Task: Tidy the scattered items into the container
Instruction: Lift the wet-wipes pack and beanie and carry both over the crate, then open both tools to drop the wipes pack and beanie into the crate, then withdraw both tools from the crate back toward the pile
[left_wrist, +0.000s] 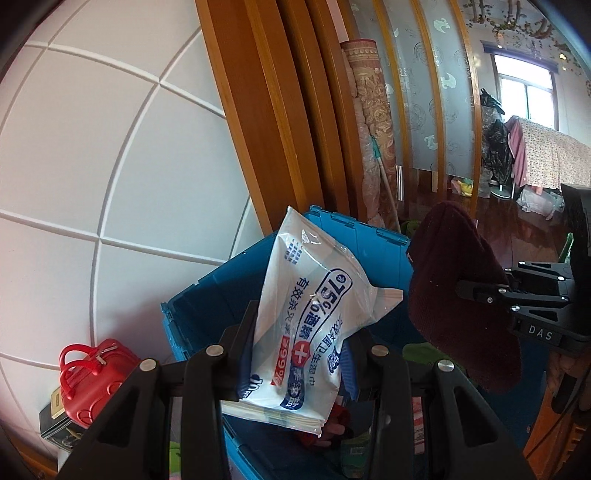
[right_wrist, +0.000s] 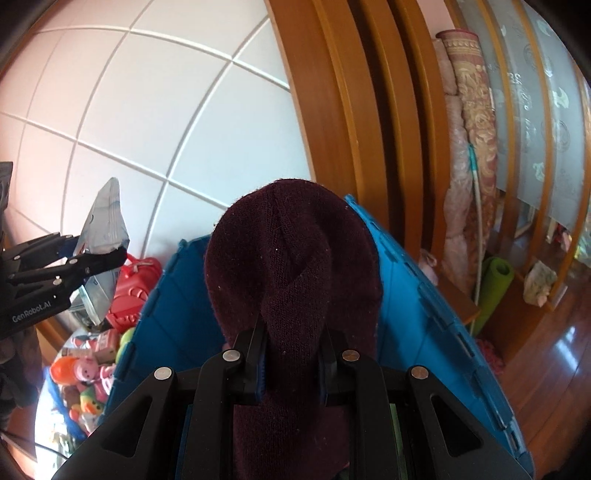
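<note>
Gripping a white pack of wet wipes (left_wrist: 314, 306) between its two fingers, the left claw (left_wrist: 303, 354) holds it tilted above the open blue crate (left_wrist: 207, 299), the pack's top corner leaning toward 11 o'clock and its sealed bottom edge hanging at 6 o'clock over the crate's inside. At 3 o'clock in the left wrist view, the right claw (left_wrist: 465, 290) is clenched on a dark maroon knit hat (left_wrist: 458, 295), which droops from the fingers over the crate's right side. From the right wrist view, the same hat (right_wrist: 291, 280) bulges up at 12 o'clock from between the closed fingers of that claw (right_wrist: 291, 354) and covers most of the crate's opening; the blue crate wall (right_wrist: 413, 295) shows at 3 o'clock and again at 9 o'clock. The left claw (right_wrist: 114, 256) sits at 9 o'clock there, with the wipes pack (right_wrist: 103, 225) pinched upright in it. A small red toy suitcase (left_wrist: 92, 373) stands just outside the crate at 8 o'clock in the left wrist view, on top of a dark box. At 7 o'clock in the right wrist view lies a heap of bright toys (right_wrist: 88, 376) beside the crate on the worktop. A rolled carpet (right_wrist: 472, 122) leans upright against the wooden door frame at 2 o'clock.
</note>
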